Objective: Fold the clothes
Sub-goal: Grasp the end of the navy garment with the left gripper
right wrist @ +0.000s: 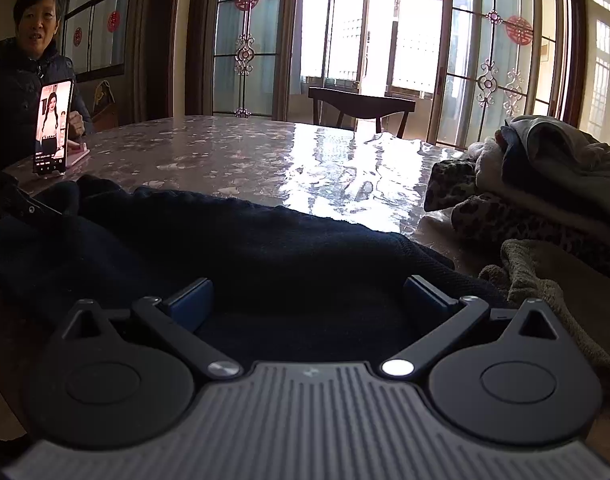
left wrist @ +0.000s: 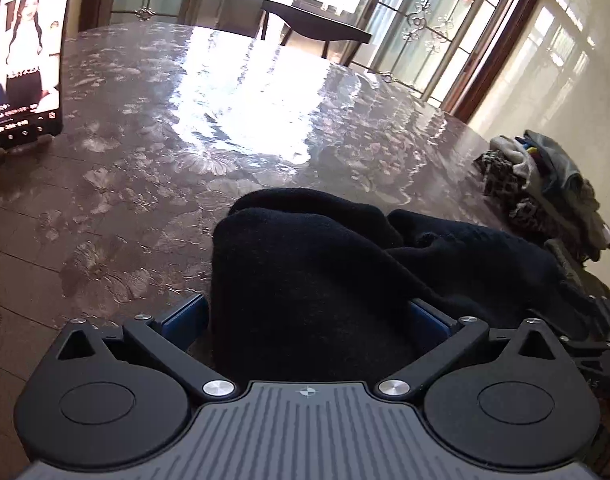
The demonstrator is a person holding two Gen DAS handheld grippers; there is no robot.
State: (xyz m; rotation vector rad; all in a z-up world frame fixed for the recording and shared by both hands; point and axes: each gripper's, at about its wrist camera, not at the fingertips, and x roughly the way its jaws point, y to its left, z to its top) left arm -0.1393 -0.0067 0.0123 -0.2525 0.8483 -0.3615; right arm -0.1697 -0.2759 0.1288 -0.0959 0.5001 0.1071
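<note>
While bunched, black garment [left wrist: 305,280] fills left gripper [left wrist: 309,316].

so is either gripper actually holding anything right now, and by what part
Right gripper: nothing held, fingers spread wide over the dark garment. Left gripper: a bunched fold of that garment sits between its fingers; a real pinch cannot be told.

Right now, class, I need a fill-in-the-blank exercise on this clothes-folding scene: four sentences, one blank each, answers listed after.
1. The garment lying in front of both claws is ____ in colour.
2. The phone stands propped on the ____.
3. In the right wrist view, the pile of other clothes sits to the ____ of the dark garment.
4. The right claw has its jaws ____.

Answers: black; table; right; open
</note>
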